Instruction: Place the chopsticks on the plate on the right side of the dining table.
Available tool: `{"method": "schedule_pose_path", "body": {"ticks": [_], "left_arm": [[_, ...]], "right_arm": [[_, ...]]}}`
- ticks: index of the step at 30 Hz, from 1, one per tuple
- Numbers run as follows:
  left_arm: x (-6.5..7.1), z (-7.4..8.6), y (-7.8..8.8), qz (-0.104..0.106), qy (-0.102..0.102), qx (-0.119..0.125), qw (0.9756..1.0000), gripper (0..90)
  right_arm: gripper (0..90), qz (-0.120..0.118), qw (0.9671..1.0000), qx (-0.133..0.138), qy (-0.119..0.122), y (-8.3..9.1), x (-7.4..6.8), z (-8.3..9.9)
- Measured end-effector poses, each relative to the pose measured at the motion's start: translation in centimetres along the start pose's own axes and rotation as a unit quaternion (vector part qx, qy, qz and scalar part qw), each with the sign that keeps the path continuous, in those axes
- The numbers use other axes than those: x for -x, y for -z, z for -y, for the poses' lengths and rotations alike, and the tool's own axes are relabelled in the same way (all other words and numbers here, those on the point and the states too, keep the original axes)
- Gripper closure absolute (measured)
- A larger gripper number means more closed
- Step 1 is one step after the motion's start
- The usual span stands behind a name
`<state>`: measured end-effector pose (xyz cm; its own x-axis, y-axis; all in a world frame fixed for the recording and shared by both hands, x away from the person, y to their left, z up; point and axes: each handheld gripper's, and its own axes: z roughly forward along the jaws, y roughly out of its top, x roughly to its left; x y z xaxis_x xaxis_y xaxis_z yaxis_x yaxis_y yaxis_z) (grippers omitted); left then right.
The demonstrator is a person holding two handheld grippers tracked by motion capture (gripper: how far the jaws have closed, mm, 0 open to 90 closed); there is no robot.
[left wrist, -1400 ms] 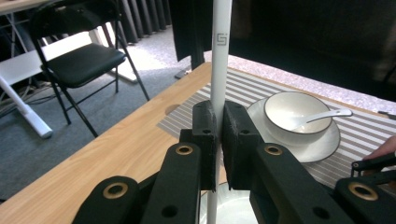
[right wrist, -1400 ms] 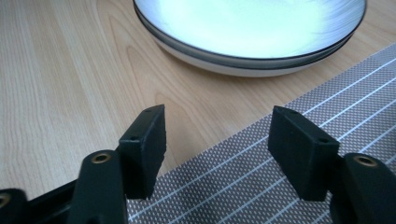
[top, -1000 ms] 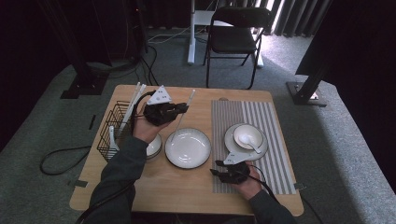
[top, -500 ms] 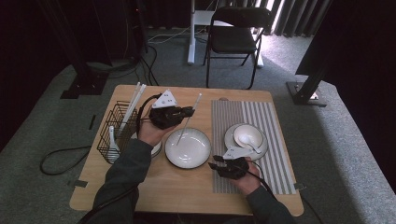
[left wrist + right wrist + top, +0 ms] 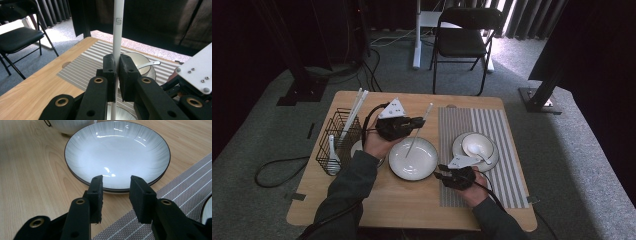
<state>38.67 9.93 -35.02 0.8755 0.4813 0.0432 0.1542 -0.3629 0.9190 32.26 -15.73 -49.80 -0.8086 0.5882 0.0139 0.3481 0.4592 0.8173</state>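
Left gripper (image 5: 404, 126): I am holding it above the table at about ten o'clock from the plate (image 5: 413, 158), its jaws clamped on a white chopstick (image 5: 117, 27).
Chopstick: it is running from about one o'clock down toward the plate's middle in the high view; I cannot tell whether its lower tip is touching the plate.
Right gripper (image 5: 115, 196): I am pointing it at the plate's near rim from about four o'clock, jaws parted with nothing between them; they have just been closing, and the pads are not yet on the rim.
Plate: it is sitting on bare wood, just beside the striped placemat (image 5: 507, 145), with the bowl and spoon (image 5: 476, 146) at its three o'clock.
Step in hand, as I judge it: getting a hold on the plate rim while keeping the chopstick out of the way.
Doing it well: I am aiming to slide one pad under the lip and one over it, squarely, and to keep the left grip tight so the stick is not slipping.
Risk: a glancing pinch pushing the plate off instead of gripping it.
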Motion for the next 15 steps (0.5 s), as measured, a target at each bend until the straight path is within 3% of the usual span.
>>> {"method": "schedule_pose_path", "body": {"ticks": [10, 15], "left_arm": [[0.9, 0.5, -1.2, 0.019, 0.007, 0.003, 0.9998, 84.8], [1.1, 0.6, -1.5, 0.027, 0.010, 0.006, 0.9996, 84.8]], "right_arm": [[70.0, -0.003, 0.9999, 0.011, 0.002, -0.6, -0.4, -1.0], [70.2, -0.003, 0.9998, 0.017, -0.013, -0.8, -0.4, -1.3]]}}
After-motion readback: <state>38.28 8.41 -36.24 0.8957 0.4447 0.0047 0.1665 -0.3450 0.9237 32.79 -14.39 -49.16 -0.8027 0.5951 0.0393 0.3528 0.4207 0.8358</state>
